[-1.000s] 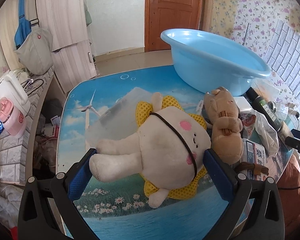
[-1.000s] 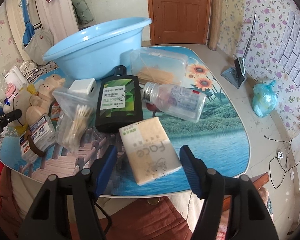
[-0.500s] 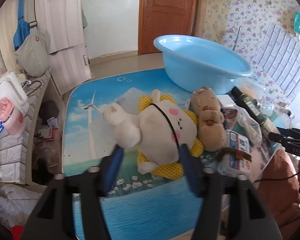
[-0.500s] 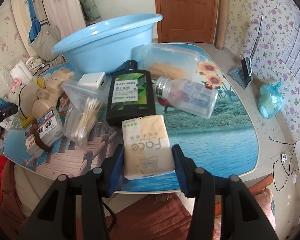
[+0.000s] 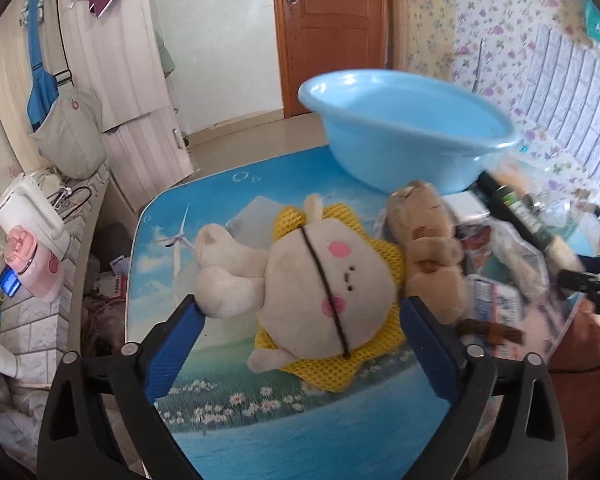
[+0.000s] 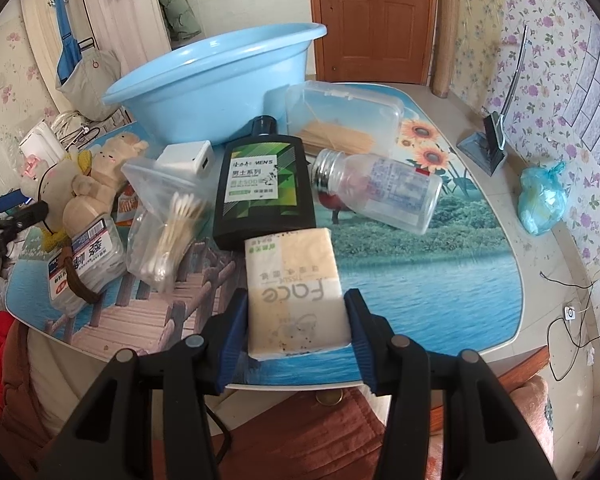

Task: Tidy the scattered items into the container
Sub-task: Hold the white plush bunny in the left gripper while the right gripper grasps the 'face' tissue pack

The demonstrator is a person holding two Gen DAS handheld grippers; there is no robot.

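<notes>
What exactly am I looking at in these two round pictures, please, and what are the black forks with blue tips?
Those forks are handheld grippers; a person carries one in each hand, each with a fisheye camera looking along its fingers. In the left picture, the left gripper is open around a white plush toy lying on the table, beside a brown plush. In the right picture, the right gripper is shut on a tissue pack. Behind lie a black bottle, a clear bottle, bagged cotton swabs and the blue basin, the container for everything.
</notes>
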